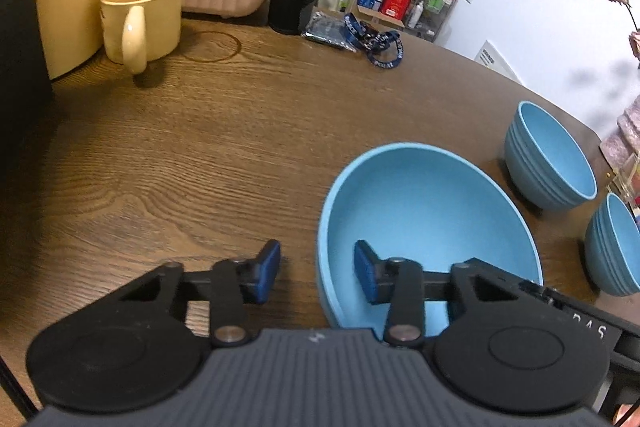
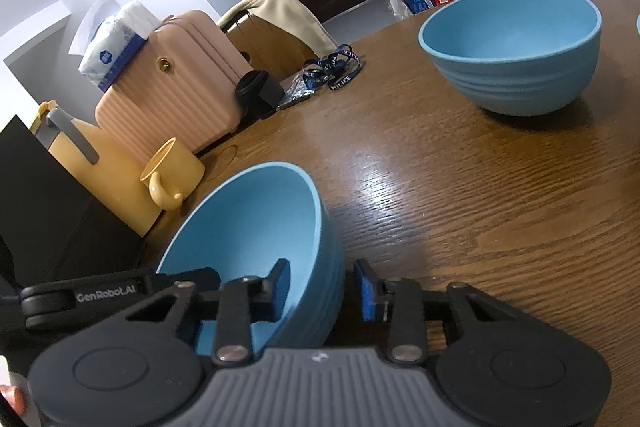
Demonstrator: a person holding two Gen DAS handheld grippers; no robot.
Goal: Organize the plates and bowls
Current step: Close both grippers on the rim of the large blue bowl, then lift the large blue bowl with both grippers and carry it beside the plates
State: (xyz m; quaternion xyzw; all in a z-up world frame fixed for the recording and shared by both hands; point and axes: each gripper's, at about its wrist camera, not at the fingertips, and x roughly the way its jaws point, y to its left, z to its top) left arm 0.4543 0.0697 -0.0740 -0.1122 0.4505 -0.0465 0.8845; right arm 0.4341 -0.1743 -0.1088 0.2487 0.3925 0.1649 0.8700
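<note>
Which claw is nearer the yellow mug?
Left. The left claw straddles the blue bowl at the rim facing the yellow mug; the right claw straddles the opposite rim, across the bowl from it.

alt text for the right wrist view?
The right gripper straddles the near wall of a tilted blue bowl, one finger inside, one outside. A second blue bowl sits upright farther back on the wooden table.

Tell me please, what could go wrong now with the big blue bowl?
1. The left tool and the right tool each straddle only the rim of the big bowl, and the pads seem not yet tight; if one lifts first, it may tilt or slip.
2. One small bowl and a second small bowl stand close beside it; a sideways move could knock them.
</note>
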